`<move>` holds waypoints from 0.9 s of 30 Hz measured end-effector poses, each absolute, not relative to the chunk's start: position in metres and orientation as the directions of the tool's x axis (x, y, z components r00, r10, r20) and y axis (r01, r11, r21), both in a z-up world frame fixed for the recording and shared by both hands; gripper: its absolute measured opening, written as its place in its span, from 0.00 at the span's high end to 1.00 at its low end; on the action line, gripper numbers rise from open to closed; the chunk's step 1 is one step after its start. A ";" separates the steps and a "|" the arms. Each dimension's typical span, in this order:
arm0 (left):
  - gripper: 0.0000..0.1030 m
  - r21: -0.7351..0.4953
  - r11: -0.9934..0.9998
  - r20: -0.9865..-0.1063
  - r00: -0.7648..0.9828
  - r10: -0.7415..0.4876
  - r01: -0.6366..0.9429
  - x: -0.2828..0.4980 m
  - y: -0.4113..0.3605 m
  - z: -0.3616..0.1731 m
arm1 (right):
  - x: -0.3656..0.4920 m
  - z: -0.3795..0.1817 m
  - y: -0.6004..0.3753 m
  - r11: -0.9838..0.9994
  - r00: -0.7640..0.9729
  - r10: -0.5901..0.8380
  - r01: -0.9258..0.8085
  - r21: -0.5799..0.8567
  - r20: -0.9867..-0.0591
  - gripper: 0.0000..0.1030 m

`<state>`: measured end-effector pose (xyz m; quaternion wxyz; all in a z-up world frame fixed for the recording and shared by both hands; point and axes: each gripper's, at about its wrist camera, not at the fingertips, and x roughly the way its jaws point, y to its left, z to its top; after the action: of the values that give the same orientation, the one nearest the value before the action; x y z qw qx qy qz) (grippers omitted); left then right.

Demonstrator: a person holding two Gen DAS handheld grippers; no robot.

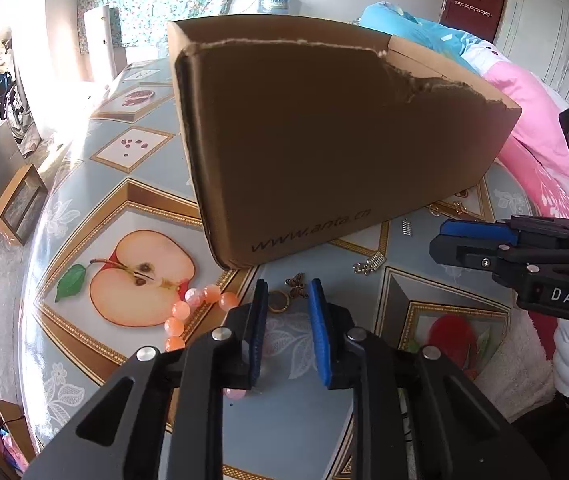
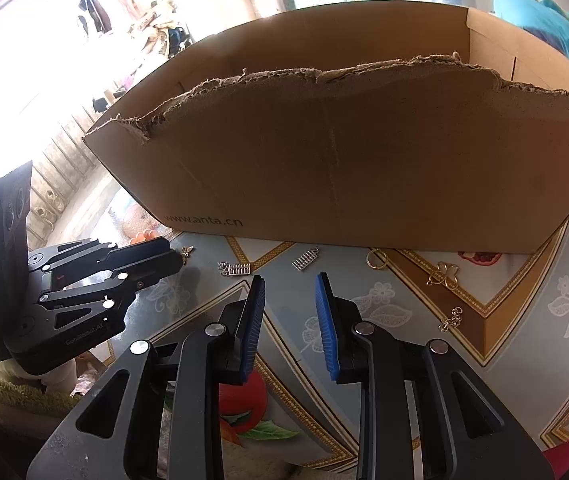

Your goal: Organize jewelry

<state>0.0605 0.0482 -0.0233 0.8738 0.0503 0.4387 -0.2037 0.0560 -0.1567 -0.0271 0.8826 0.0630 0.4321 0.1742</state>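
A brown cardboard box (image 1: pixel 344 148) with a torn rim stands on the patterned table; it also fills the right wrist view (image 2: pixel 344 160). My left gripper (image 1: pixel 287 292) is open and empty, just above a gold ring (image 1: pixel 277 301) and a small butterfly charm (image 1: pixel 295 285). An orange bead bracelet (image 1: pixel 188 312) lies to its left. A silver piece (image 1: pixel 369 263) lies to the right. My right gripper (image 2: pixel 288 284) is open and empty, short of two silver pieces (image 2: pixel 235 269) (image 2: pixel 306 259), a gold ring (image 2: pixel 376 259), a gold butterfly (image 2: pixel 444 274) and a small chain (image 2: pixel 451 319).
The table cover (image 1: pixel 124 208) shows fruit pictures. The right gripper shows at the right of the left wrist view (image 1: pixel 444 240). The left gripper shows at the left of the right wrist view (image 2: pixel 172 252). Pink and blue bedding (image 1: pixel 524 100) lies behind the box.
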 end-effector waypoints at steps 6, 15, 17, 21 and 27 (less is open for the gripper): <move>0.86 -0.102 0.895 -0.796 0.504 -0.336 0.435 0.060 0.038 -0.022 | 0.060 -0.028 -0.161 0.932 0.564 0.363 -0.243 0.271 -0.742 0.75; 0.86 -0.172 0.861 -0.793 0.451 -0.410 0.479 0.046 0.011 -0.021 | 0.060 -0.033 -0.159 0.931 0.561 0.363 -0.238 0.276 -0.743 0.75; 0.86 -0.192 0.846 -0.790 0.433 -0.434 0.497 0.044 0.004 -0.021 | 0.060 -0.034 -0.158 0.932 0.563 0.363 -0.239 0.274 -0.743 0.75; 0.86 -0.146 0.831 -0.791 0.441 -0.424 0.536 0.039 -0.005 -0.016 | 0.059 -0.036 -0.157 0.935 0.571 0.355 -0.233 0.269 -0.740 0.74; 0.86 -0.069 0.862 -0.804 0.484 -0.347 0.503 0.048 -0.002 -0.015 | 0.060 -0.041 -0.156 0.935 0.574 0.355 -0.220 0.278 -0.738 0.74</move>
<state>0.0483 -0.0020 -0.0146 0.8569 0.0879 0.4434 -0.2478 0.0604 -0.1557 -0.0406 0.8837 0.0779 0.4320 0.1627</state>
